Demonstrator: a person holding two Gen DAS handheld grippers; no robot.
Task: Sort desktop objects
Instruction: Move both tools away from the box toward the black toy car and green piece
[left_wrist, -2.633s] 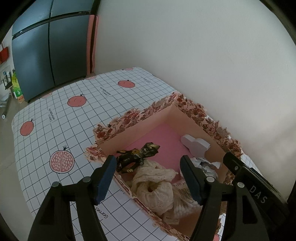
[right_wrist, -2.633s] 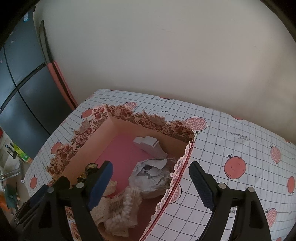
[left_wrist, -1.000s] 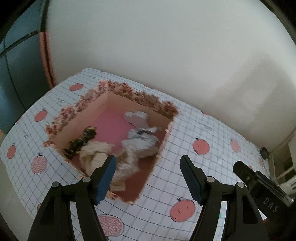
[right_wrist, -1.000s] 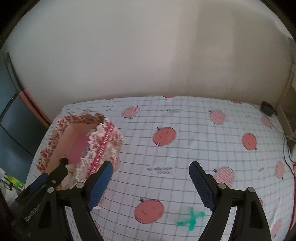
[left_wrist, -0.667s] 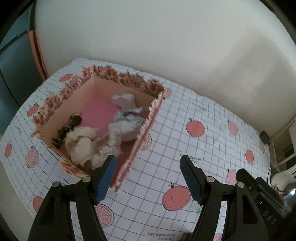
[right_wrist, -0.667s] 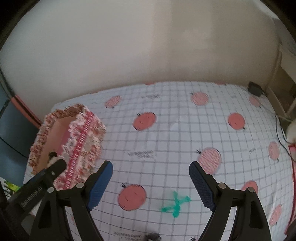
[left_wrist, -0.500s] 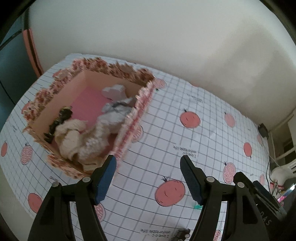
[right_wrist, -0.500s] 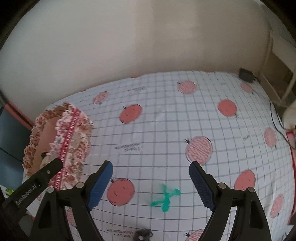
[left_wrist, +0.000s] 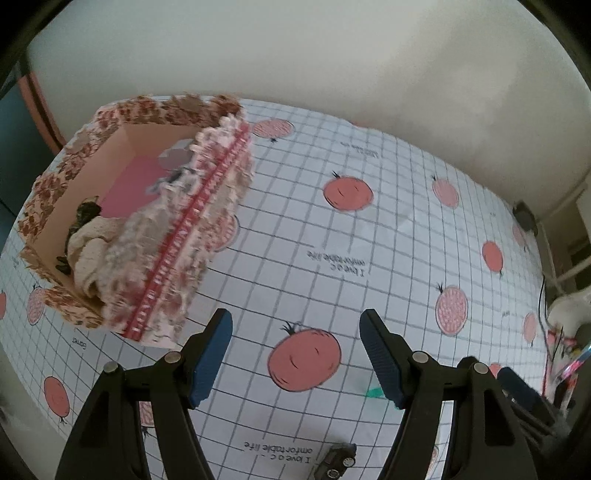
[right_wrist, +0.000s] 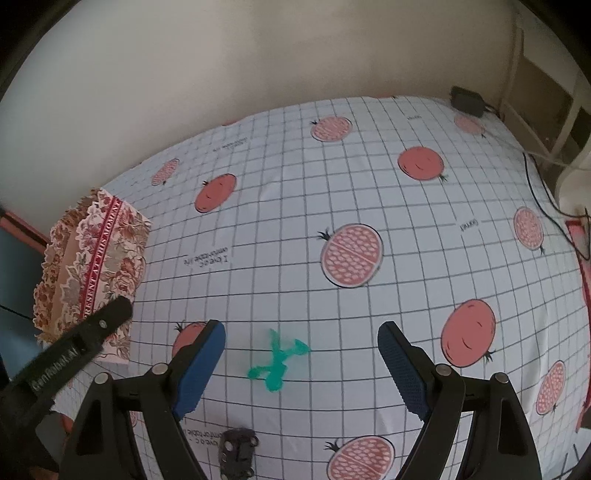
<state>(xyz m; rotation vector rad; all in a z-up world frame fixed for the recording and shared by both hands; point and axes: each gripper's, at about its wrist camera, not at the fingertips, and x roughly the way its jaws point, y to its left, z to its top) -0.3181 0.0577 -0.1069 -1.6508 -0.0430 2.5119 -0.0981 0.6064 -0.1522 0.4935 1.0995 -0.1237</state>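
The floral box (left_wrist: 207, 225), already holding crumpled paper and cloth, is sitting at the far left of the tablecloth (right_wrist: 369, 184); the left gripper (left_wrist: 295, 360) is hovering to its right, jaws wide and empty. Farther right, the right gripper (right_wrist: 301, 363), equally wide and empty, is framing the green toy (right_wrist: 277, 362), best straddled squarely and closed low. A small dark toy car (right_wrist: 238, 452) is lying nearer than it, amid ample open cloth well right of the box.

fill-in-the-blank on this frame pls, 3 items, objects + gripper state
1. The right gripper is ____, holding nothing.
2. The small figure on the tablecloth between its fingers is ____ in colour.
3. The toy car lies ____ the floral box, on the cloth.

Missing words: open; green; outside
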